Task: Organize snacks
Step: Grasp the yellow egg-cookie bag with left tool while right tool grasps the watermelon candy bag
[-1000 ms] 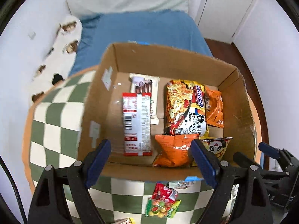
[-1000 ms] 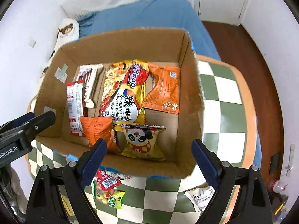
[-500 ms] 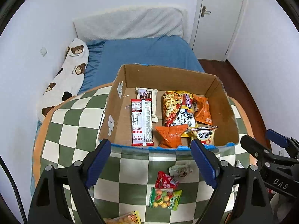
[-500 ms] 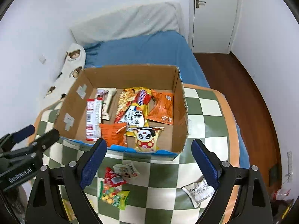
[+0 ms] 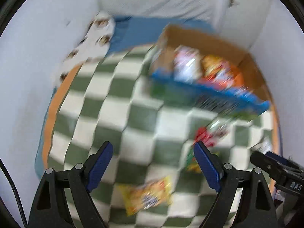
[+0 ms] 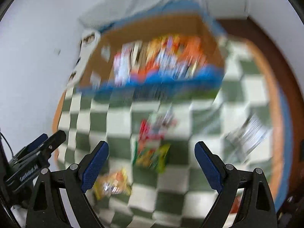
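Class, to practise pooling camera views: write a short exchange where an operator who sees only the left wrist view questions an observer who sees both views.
Operator: Is the right gripper holding anything? I only see its side.
Observer: No. It is open, with nothing between its fingers.
Operator: What lies beyond the table on the right?
Observer: Dark brown floor, blurred but plain.

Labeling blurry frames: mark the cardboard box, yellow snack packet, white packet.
cardboard box (image 6: 152, 28): right wrist view, inner back wall.
yellow snack packet (image 5: 146, 195): left wrist view, packet middle.
white packet (image 6: 248, 134): right wrist view, packet middle.
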A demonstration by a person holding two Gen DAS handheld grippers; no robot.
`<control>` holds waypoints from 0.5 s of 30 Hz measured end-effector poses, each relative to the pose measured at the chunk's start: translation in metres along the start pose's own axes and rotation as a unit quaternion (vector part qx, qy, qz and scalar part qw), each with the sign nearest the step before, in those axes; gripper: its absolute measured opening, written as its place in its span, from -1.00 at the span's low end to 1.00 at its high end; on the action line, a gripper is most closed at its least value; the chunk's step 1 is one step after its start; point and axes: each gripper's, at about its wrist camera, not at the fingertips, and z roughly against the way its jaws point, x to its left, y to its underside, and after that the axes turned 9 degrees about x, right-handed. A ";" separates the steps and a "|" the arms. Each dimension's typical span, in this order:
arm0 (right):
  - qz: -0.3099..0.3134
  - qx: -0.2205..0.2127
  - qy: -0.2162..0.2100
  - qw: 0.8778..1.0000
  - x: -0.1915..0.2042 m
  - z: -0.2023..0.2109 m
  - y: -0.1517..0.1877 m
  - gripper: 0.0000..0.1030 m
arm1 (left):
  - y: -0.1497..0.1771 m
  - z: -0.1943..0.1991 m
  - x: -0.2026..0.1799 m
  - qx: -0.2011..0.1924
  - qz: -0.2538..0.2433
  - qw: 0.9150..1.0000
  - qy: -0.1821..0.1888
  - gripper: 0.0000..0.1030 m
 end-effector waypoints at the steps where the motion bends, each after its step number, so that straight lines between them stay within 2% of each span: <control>1: 0.000 0.022 -0.011 1.000 0.003 -0.017 0.008 0.83 | 0.008 -0.013 0.014 0.021 0.011 1.000 -0.007 0.69; 5: 0.030 0.106 -0.041 0.993 0.030 -0.088 0.036 0.83 | 0.044 -0.050 0.060 0.078 0.043 0.995 -0.040 0.69; 7: 0.051 0.146 -0.027 0.988 0.045 -0.116 0.048 0.82 | 0.061 -0.067 0.082 0.102 0.060 0.991 -0.060 0.69; 10: -0.001 0.213 -0.073 0.974 0.046 -0.152 0.061 0.83 | 0.083 -0.087 0.107 0.138 0.087 0.985 -0.054 0.69; 12: -0.015 0.216 -0.074 0.974 0.044 -0.159 0.063 0.83 | 0.090 -0.093 0.108 0.143 0.073 0.986 -0.032 0.68; 13: -0.012 0.205 -0.057 0.977 0.042 -0.158 0.064 0.83 | 0.090 -0.094 0.104 0.145 0.055 0.988 -0.020 0.68; 15: 0.001 0.180 -0.027 0.983 0.037 -0.150 0.061 0.82 | 0.090 -0.094 0.085 0.144 -0.005 0.990 -0.006 0.68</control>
